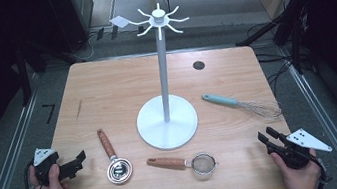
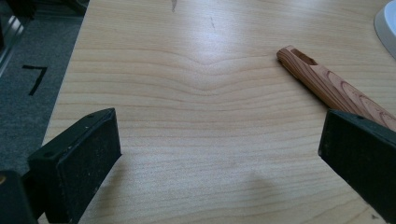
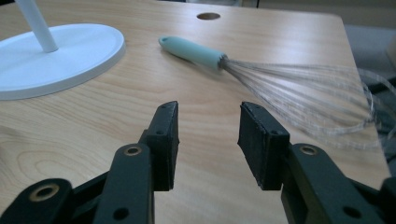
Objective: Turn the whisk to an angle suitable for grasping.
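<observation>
A white hook stand [image 1: 167, 123] rises from the middle of the wooden table [image 1: 120, 91]. A whisk with a teal handle [image 1: 243, 103] [image 3: 243, 65] lies right of its base. In front of the base lie a wooden-handled metal scoop [image 1: 114, 158] and a small strainer with a wooden handle [image 1: 187, 162]. My left gripper [image 1: 79, 161] [image 2: 219, 154] is open at the table's front left edge, with the scoop's wooden handle [image 2: 331, 88] just ahead to its right. My right gripper [image 1: 266, 138] [image 3: 208, 140] is open at the front right corner, pointing toward the whisk with nothing between its jaws.
A dark round hole [image 1: 198, 65] [image 3: 208, 16] sits in the table's far right area. Grey floor with metal rails [image 1: 10, 163] runs along both sides. The stand's white base [image 3: 56, 56] lies left of the right gripper.
</observation>
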{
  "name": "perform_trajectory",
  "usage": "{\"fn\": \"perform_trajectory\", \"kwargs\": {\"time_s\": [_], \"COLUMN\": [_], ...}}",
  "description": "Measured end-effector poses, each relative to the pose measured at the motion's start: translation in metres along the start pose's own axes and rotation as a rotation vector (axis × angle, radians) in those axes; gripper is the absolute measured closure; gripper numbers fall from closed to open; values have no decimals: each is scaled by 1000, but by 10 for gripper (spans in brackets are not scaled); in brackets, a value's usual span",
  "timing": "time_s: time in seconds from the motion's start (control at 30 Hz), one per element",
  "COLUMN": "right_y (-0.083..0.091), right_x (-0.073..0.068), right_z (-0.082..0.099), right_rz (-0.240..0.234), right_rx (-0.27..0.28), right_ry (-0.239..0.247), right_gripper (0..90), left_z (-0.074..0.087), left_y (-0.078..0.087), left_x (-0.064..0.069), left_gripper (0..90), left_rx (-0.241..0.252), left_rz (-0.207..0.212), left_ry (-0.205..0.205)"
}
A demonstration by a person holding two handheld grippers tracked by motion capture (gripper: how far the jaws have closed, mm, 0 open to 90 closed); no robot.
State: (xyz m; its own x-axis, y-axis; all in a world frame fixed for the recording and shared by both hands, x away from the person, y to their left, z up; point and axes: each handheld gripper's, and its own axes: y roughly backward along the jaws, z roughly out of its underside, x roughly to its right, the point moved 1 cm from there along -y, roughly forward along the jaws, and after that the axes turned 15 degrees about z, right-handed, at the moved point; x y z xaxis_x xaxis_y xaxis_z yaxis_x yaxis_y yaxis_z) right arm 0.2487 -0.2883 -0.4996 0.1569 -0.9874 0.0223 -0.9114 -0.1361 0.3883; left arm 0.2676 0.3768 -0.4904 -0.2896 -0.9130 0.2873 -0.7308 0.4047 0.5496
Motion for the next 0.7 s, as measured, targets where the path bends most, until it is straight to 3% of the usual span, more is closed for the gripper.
{"fn": "perform_trajectory", "kwargs": {"time_s": [0.07, 0.1, 0.13, 0.3, 0.33, 0.37, 0.43, 0.63, 0.7], "right_y": [-2, -2, -5, -15, -22, -22, -33, -50, -55], "right_x": [-4, -4, -8, -14, -17, -17, -19, -18, -17], "right_z": [-10, -10, -23, -47, -58, -58, -72, -88, -93], "right_rz": [-8, -8, 1, -43, -52, -52, -76, -49, -63], "right_rx": [22, 22, 3, -53, -93, -93, -148, -207, -226], "right_ry": [60, 60, 138, 191, 237, 237, 276, 328, 354], "right_gripper": [573, 573, 575, 557, 523, 523, 468, 413, 375], "left_z": [0, 0, 0, 0, 0, 0, 0, 0, 0], "left_y": [0, 0, 0, 0, 0, 0, 0, 0, 0], "left_x": [0, 0, 0, 0, 0, 0, 0, 0, 0], "left_gripper": [0, 0, 0, 0, 0, 0, 0, 0, 0], "left_rx": [-1, -1, 0, 3, 3, 3, 1, 2, 2], "left_rz": [-1, -1, 0, 2, 1, 1, 0, 0, 1], "left_ry": [-2, -2, -2, 0, 1, 1, 0, -1, 0]}}
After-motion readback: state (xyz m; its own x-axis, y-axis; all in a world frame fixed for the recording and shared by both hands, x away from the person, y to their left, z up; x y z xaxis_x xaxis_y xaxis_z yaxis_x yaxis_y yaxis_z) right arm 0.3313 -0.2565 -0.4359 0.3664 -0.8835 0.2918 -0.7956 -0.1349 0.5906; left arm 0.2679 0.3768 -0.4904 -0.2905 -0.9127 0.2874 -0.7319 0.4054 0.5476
